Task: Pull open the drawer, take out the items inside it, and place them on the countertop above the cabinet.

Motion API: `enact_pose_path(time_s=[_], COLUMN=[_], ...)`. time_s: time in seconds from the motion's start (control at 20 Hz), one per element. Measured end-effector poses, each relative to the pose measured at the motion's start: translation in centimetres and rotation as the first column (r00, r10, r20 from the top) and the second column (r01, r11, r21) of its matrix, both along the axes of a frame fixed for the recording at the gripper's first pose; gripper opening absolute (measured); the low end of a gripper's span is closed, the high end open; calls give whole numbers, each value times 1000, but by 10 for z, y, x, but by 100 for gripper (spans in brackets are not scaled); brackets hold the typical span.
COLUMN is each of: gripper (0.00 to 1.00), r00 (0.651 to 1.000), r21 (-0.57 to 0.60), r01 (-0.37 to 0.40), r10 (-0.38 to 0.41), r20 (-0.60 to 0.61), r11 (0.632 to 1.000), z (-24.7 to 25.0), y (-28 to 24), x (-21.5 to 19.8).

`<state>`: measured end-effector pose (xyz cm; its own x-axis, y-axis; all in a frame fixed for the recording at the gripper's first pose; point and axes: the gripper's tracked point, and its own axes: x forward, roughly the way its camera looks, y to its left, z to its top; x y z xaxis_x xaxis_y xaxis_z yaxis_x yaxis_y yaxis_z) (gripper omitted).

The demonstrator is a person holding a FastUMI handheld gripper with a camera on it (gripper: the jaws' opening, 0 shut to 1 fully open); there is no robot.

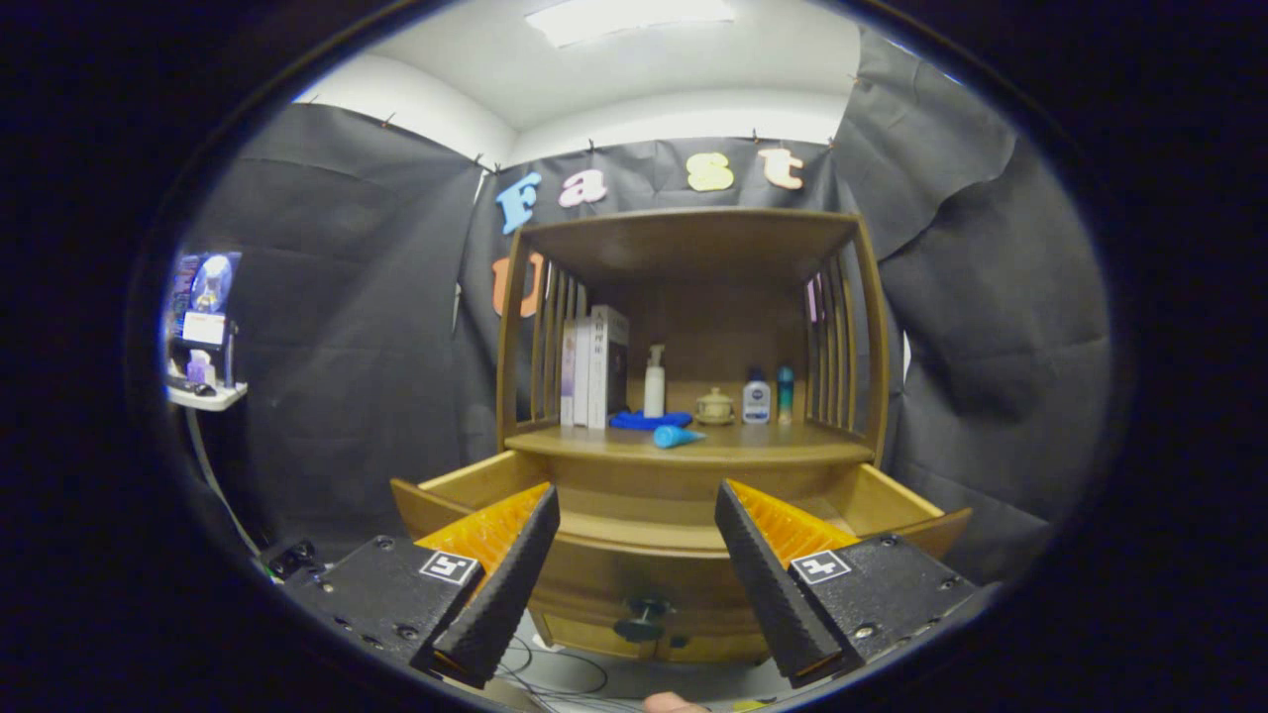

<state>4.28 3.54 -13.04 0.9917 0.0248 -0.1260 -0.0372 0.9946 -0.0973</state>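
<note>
We see the gripper [634, 515] spread wide and empty before the pulled-out drawer [644, 569]; a blue cone [677, 436] lies on the countertop [783, 445]

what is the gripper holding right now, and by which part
Nothing: the gripper is open, fingers apart in front of the pulled-out drawer.

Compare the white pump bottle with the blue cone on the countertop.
The pump bottle stands upright; the cone lies on its side. The bottle is white and taller, with a pump head; the cone is blue, shorter and tapers to a tip. The bottle sits further back, by the boxes; the cone lies near the countertop's front edge. Both rest on the countertop, beyond the open tongs.
</note>
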Motion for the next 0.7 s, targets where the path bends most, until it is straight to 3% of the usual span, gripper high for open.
enact_pose_path(time_s=[0.45, 0.7], gripper=[100, 100], r00=[981, 975], r21=[43, -1], r01=[115, 188], r10=[-106, -187], r20=[-165, -115], r11=[992, 982], z=[-95, -99], y=[-24, -26], x=[16, 21])
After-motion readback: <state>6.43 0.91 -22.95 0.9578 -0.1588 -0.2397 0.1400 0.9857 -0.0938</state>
